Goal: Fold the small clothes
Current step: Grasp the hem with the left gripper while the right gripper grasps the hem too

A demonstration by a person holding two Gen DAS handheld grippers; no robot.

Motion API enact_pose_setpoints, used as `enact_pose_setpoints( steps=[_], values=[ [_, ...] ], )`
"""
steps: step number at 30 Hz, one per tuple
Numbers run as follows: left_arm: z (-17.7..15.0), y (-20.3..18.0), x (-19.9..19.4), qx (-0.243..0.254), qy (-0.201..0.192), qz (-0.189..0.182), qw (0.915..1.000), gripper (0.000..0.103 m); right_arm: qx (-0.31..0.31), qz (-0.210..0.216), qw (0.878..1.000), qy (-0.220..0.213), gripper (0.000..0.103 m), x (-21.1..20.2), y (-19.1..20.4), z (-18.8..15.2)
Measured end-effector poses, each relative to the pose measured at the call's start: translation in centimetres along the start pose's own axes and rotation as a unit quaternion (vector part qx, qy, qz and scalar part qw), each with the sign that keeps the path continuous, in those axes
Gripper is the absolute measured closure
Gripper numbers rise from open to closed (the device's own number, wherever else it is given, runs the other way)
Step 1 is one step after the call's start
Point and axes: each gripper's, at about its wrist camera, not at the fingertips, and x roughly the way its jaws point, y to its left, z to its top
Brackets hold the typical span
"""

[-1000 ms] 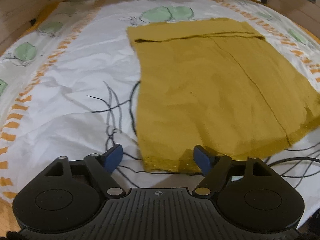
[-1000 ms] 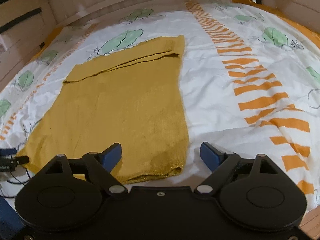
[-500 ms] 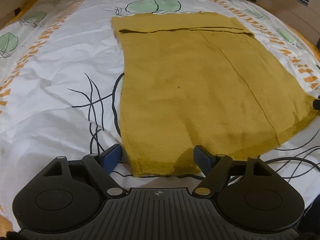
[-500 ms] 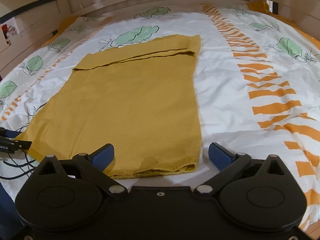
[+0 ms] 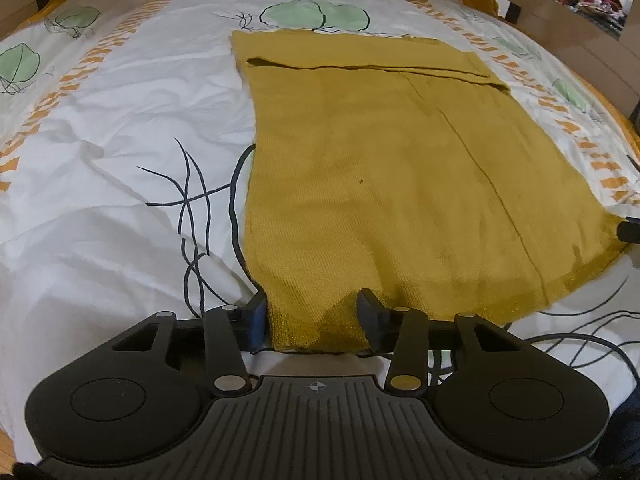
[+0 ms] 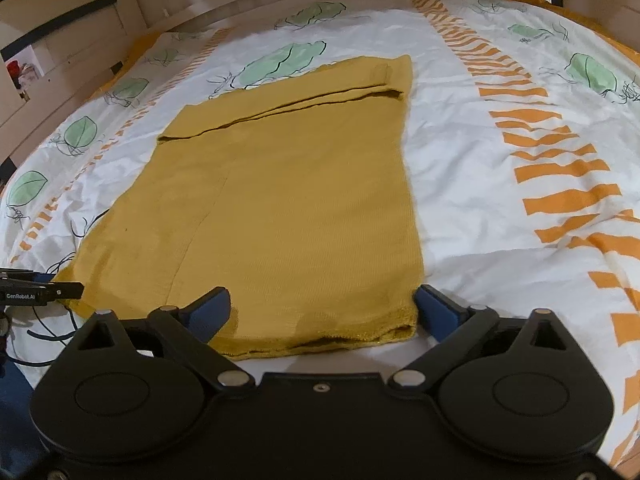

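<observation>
Left gripper (image 5: pixel 312 320) has its fingers (image 5: pixel 256 318) spread fairly wide, straddling the near left corner of the yellow garment (image 5: pixel 400 184). The hem sits right between the two blue pads, and they look like they touch the cloth on both sides, but they haven't pinched it.

Right gripper (image 6: pixel 322 312) is spread even wider. Its fingers (image 6: pixel 436 312) bracket the near right corner of the same garment (image 6: pixel 288 208): the right pad sits just beside the cloth's right edge and the left pad rests on top of the fabric. Not clamped either, as far as I can see.

The garment lies flat on the bed sheet (image 5: pixel 100 160), a white one with green leaves and orange stripes. It's already folded into a long panel, with a folded band across the far end and a crease line running lengthwise. The near hem shows two layers, slightly parted at the right corner.

Lots of bare sheet on both sides of the cloth, a bit wrinkled on the left. Wooden bed frame (image 6: pixel 80 40) runs around the far and side edges. A thin black cable (image 5: pixel 580 344) trails over the sheet near the right of the left gripper.
</observation>
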Motion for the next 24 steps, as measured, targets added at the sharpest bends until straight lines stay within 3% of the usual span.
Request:
enact_pose_setpoints(
  steps=[3, 7, 14, 21, 24],
  values=[
    [0.0, 0.2, 0.0, -0.007, -0.001, -0.002, 1.0000, 0.068, 0.012, -0.001, 1.000, -0.003, 0.023, -0.2, -0.3, 0.0],
    [-0.1, 0.7, 0.0, -0.026, -0.004, -0.012, 0.9996, 0.080, 0.022, -0.005, 1.000, -0.003, 0.035, -0.4, -0.7, 0.1],
    [-0.1, 0.7, -0.1, -0.030, -0.006, -0.010, 0.9995, 0.082, 0.058, -0.008, 0.998, 0.013, 0.037, -0.7, -1.3, 1.1],
    [-0.1, 0.9, -0.1, -0.033, -0.005, -0.014, 0.9993, 0.082, 0.122, 0.008, 0.986, 0.109, 0.035, -0.5, -2.8, 3.6],
    [-0.1, 0.9, 0.0, -0.035, -0.006, -0.015, 0.9993, 0.082, 0.159, 0.026, 0.979, 0.123, 0.033, -0.3, -3.9, 3.8]
  ],
)
